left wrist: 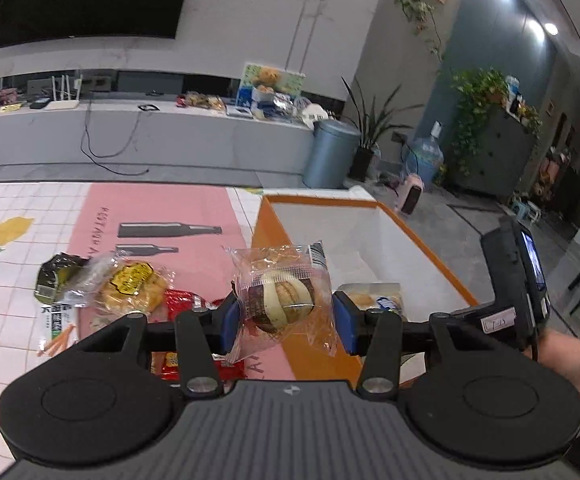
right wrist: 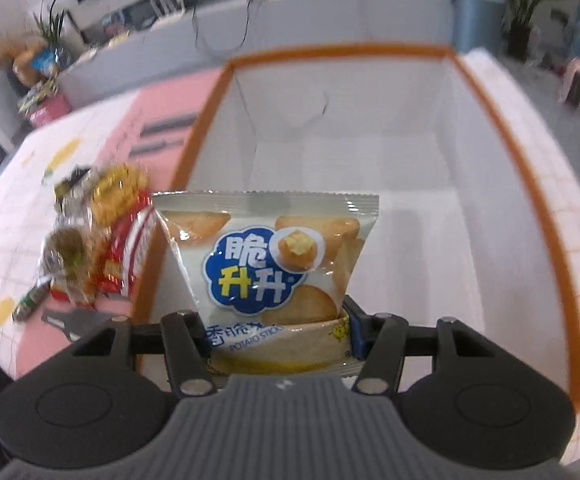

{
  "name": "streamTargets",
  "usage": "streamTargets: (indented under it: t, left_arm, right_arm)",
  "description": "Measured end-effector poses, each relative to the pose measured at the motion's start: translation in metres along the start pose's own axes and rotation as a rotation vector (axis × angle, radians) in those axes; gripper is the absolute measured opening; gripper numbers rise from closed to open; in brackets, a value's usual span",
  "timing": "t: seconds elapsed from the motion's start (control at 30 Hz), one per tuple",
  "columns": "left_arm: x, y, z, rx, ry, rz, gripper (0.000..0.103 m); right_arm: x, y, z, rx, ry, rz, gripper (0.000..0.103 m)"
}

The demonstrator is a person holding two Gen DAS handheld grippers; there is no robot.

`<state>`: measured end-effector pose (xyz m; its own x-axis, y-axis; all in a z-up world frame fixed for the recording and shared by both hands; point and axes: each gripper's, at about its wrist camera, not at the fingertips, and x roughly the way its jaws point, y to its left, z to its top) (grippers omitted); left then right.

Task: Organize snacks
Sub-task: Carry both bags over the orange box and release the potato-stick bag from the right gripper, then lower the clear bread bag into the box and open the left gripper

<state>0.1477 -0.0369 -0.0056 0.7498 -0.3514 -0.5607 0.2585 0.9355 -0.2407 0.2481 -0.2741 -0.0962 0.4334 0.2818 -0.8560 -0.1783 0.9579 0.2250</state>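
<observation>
Left gripper (left wrist: 285, 320): we clamp a wrapped bun (left wrist: 281, 300) – beside the box (left wrist: 430, 236);
Right gripper (right wrist: 277, 332): we grip a crisp bag (right wrist: 265, 264) – over the box

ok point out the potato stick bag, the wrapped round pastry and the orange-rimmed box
potato stick bag (right wrist: 263, 264), right wrist view, on its blue logo
wrapped round pastry (left wrist: 283, 300), left wrist view, on the pastry inside the wrapper
orange-rimmed box (right wrist: 530, 184), right wrist view, on its right rim
</observation>
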Motion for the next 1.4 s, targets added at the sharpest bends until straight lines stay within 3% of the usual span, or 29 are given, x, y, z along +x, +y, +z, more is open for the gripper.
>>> streamTargets:
  t: [0.07,0.13,0.17,0.23,0.3,0.47,0.67,0.73,0.9,1.03,1.13,1.3,1.4]
  left_arm:
    - [0.006,-0.001,-0.003,0.009,0.019,0.005,0.054]
    - [0.011,-0.001,-0.005,0.010,0.037,0.006,0.054]
    - [0.012,-0.001,-0.005,0.008,0.045,0.008,0.054]
    - [0.014,-0.001,-0.006,0.008,0.059,0.014,0.054]
    - [0.013,-0.003,-0.007,0.011,0.066,0.019,0.054]
    - [0.009,-0.011,-0.004,0.038,0.054,0.016,0.054]
    - [0.011,-0.030,-0.001,0.059,0.074,-0.017,0.054]
    - [0.016,-0.041,0.001,0.075,0.091,-0.030,0.054]
    - [0.044,-0.071,0.004,0.140,0.167,-0.059,0.054]
    - [0.077,-0.095,0.006,0.229,0.276,-0.034,0.054]
    - [0.108,-0.109,0.010,0.285,0.386,-0.046,0.054]
    - [0.158,-0.122,0.014,0.420,0.617,-0.028,0.054]
    - [0.174,-0.120,0.005,0.471,0.688,0.024,0.053]
  right_arm:
    - [0.005,-0.002,0.001,0.021,0.027,0.037,0.059]
    - [0.007,-0.007,0.002,0.063,0.061,0.090,0.075]
    - [0.008,-0.009,0.003,0.100,0.082,0.112,0.088]
    - [0.002,-0.012,0.002,0.134,0.080,0.134,0.091]
    - [-0.010,-0.009,-0.001,0.125,0.053,0.095,0.091]
    - [-0.055,0.002,0.002,0.104,-0.091,-0.114,0.096]
    - [-0.100,0.004,-0.017,0.206,-0.268,-0.388,0.100]
    - [-0.105,0.001,-0.025,0.249,-0.318,-0.384,0.100]
    - [-0.122,-0.026,-0.046,0.399,-0.468,-0.278,0.100]
    - [-0.129,-0.045,-0.057,0.485,-0.539,-0.318,0.100]
    - [-0.134,-0.070,-0.068,0.578,-0.585,-0.266,0.100]
    - [-0.117,-0.088,-0.071,0.634,-0.541,-0.213,0.099]
    - [-0.116,-0.094,-0.074,0.638,-0.545,-0.202,0.099]
